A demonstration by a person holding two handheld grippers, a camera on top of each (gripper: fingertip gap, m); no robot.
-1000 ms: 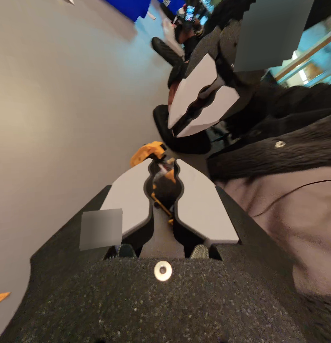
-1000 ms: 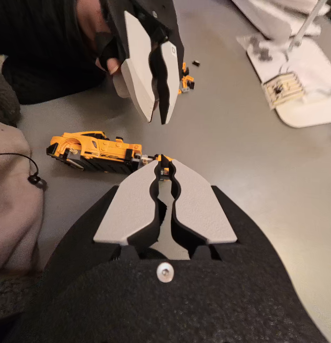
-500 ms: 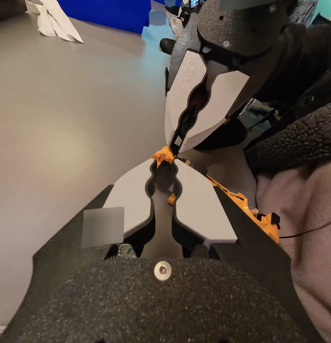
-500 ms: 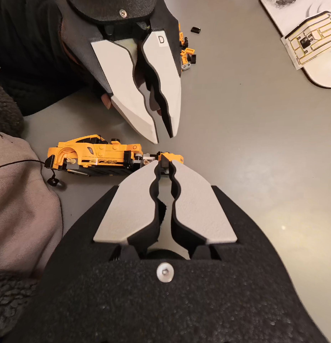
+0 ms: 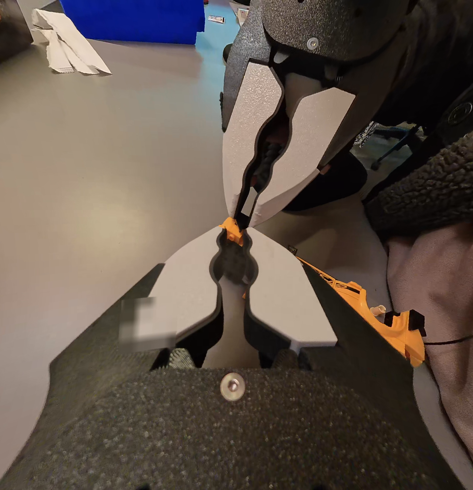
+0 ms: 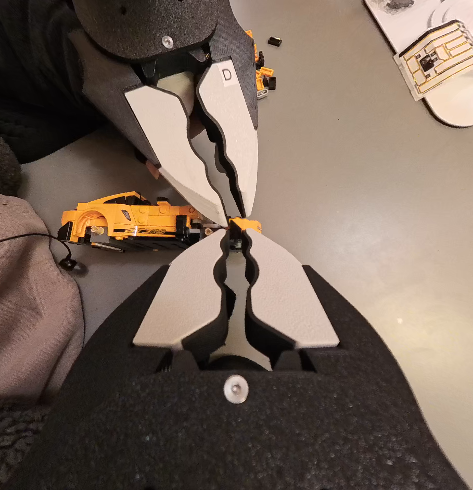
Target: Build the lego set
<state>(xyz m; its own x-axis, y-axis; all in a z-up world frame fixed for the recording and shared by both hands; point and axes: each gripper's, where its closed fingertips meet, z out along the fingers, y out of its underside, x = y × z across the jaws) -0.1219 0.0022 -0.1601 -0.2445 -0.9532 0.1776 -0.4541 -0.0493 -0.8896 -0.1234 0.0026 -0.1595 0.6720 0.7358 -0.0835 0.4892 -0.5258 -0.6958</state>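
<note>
An orange and black lego car [image 6: 140, 220] lies on the grey table [image 6: 362, 185], its nose pointing right. My right gripper [image 6: 236, 233] is shut on the car's nose [image 6: 247, 224]. My left gripper [image 6: 235, 218] comes down from above with its jaws almost together, and its tips touch the top of that nose. I see nothing held between them. In the left wrist view my left gripper [image 5: 234, 233] meets the right gripper [image 5: 243, 222] tip to tip over the orange nose [image 5: 230, 229]. The car's rear [image 5: 389, 328] shows at the right.
Several loose orange and black pieces [image 6: 264, 79] lie behind the left gripper, with one black piece [image 6: 274, 41] apart. A white sheet with a printed diagram [image 6: 442, 66] lies far right. White paper bags [image 5: 68, 53] and a blue box [image 5: 132, 21] are across the table. A person's grey garment [image 6: 26, 291] and an earphone wire [image 6: 69, 263] lie near the car's rear. The grippers are tip to tip, or close to it.
My left gripper has come down from above the car until its tips touch the nose. My right gripper has kept its hold on the nose.
</note>
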